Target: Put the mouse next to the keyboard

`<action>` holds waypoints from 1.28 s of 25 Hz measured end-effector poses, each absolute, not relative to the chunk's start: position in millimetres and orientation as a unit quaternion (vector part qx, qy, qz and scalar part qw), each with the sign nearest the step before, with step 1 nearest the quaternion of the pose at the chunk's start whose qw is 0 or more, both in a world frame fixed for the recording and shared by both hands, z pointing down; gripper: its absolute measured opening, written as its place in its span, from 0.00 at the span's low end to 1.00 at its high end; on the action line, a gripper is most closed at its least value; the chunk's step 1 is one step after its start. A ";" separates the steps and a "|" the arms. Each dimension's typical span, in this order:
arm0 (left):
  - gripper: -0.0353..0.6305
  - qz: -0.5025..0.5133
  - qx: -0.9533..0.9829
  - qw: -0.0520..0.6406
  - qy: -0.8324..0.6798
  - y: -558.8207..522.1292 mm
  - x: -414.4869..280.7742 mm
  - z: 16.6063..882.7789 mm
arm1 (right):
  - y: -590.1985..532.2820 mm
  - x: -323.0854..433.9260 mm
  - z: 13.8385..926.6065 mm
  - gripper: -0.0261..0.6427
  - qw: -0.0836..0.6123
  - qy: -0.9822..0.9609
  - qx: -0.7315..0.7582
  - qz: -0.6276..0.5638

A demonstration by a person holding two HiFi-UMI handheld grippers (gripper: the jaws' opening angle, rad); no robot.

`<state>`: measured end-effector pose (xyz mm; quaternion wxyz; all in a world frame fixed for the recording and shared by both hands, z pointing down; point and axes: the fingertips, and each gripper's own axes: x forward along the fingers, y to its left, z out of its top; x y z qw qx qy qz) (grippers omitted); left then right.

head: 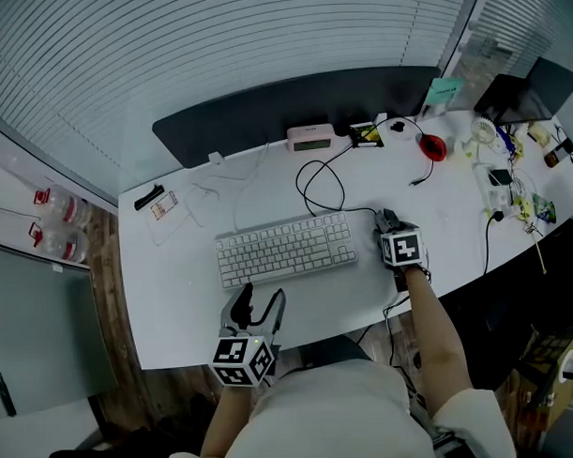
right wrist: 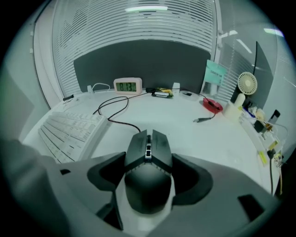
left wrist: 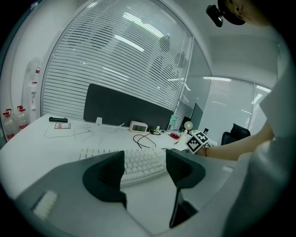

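Note:
A dark wired mouse (right wrist: 148, 178) rests on the white desk (head: 186, 302), just right of the white keyboard (head: 285, 249). My right gripper (right wrist: 149, 159) straddles it. Thin slivers of desk show between the pads and the mouse's sides, so the jaws stand open around it. In the head view the right gripper (head: 392, 231) covers most of the mouse. The left gripper (head: 261, 304) hovers at the desk's near edge, below the keyboard. It is open and holds nothing. In the left gripper view the keyboard (left wrist: 138, 162) shows beyond the left gripper (left wrist: 144, 169).
The mouse's black cable (head: 321, 185) loops behind the keyboard toward a pink clock (head: 311, 138) and a dark partition (head: 292, 106). A red dish (head: 433, 148), a small fan (right wrist: 247, 83) and cluttered gadgets (head: 510, 169) fill the right end. Bottles (head: 56, 213) stand on the floor at left.

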<state>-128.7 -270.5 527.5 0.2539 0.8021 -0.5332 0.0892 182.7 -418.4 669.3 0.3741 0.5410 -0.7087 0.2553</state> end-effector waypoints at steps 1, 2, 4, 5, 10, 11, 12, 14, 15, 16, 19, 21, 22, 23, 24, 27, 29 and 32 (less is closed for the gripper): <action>0.48 0.089 0.802 0.253 -0.534 -269.4 -129.6 527.5 | -418.2 183.1 669.0 0.50 0.374 -0.707 0.544 0.254; 0.48 0.088 0.802 0.253 -0.534 -268.1 -130.4 527.5 | -417.9 183.7 668.6 0.51 0.374 -0.705 0.547 0.252; 0.48 0.087 0.801 0.253 -0.536 -265.1 -131.3 526.9 | -416.9 184.3 667.2 0.52 0.379 -0.702 0.553 0.242; 0.48 0.087 0.801 0.252 -0.536 -263.4 -131.6 526.4 | -416.2 183.8 666.1 0.53 0.382 -0.701 0.554 0.237; 0.48 0.084 0.799 0.250 -0.540 -253.3 -132.5 524.6 | -413.1 175.8 652.7 0.56 0.361 -0.714 0.562 0.210; 0.48 0.083 0.799 0.250 -0.540 -250.6 -132.6 524.6 | -410.7 173.5 648.3 0.56 0.356 -0.717 0.564 0.203; 0.48 0.082 0.799 0.249 -0.541 -247.8 -132.6 524.6 | -407.3 171.0 642.9 0.56 0.352 -0.719 0.566 0.196; 0.48 0.081 0.800 0.246 -0.541 -242.1 -132.4 524.3 | -399.2 165.5 631.5 0.56 0.340 -0.725 0.570 0.185; 0.48 0.080 0.800 0.245 -0.542 -238.8 -132.3 523.9 | -394.6 162.5 625.9 0.56 0.331 -0.728 0.572 0.181; 0.48 0.079 0.800 0.245 -0.542 -235.1 -132.0 523.8 | -389.1 159.1 620.4 0.56 0.319 -0.733 0.574 0.179; 0.48 0.076 0.801 0.243 -0.542 -220.6 -130.1 525.1 | -366.1 148.9 605.3 0.53 0.281 -0.745 0.577 0.180; 0.48 0.076 0.801 0.242 -0.542 -210.1 -128.8 525.7 | -348.8 142.9 594.5 0.45 0.261 -0.752 0.580 0.175; 0.48 0.076 0.801 0.241 -0.543 -204.7 -128.1 525.6 | -340.1 139.9 588.9 0.41 0.251 -0.755 0.580 0.173; 0.48 0.076 0.801 0.241 -0.543 -198.7 -127.3 525.4 | -331.0 137.0 583.3 0.39 0.241 -0.759 0.580 0.172; 0.48 0.076 0.801 0.240 -0.543 -192.2 -126.4 525.2 | -321.5 134.3 577.7 0.36 0.231 -0.762 0.579 0.172; 0.47 0.077 0.801 0.236 -0.545 -172.0 -123.9 523.2 | -293.6 127.2 560.8 0.27 0.205 -0.774 0.575 0.169; 0.45 0.076 0.800 0.232 -0.548 -159.6 -123.1 520.8 | -276.5 123.2 549.3 0.21 0.188 -0.780 0.574 0.167; 0.41 0.075 0.797 0.229 -0.553 -140.3 -122.8 517.6 | -250.2 115.7 533.9 0.12 0.169 -0.790 0.567 0.163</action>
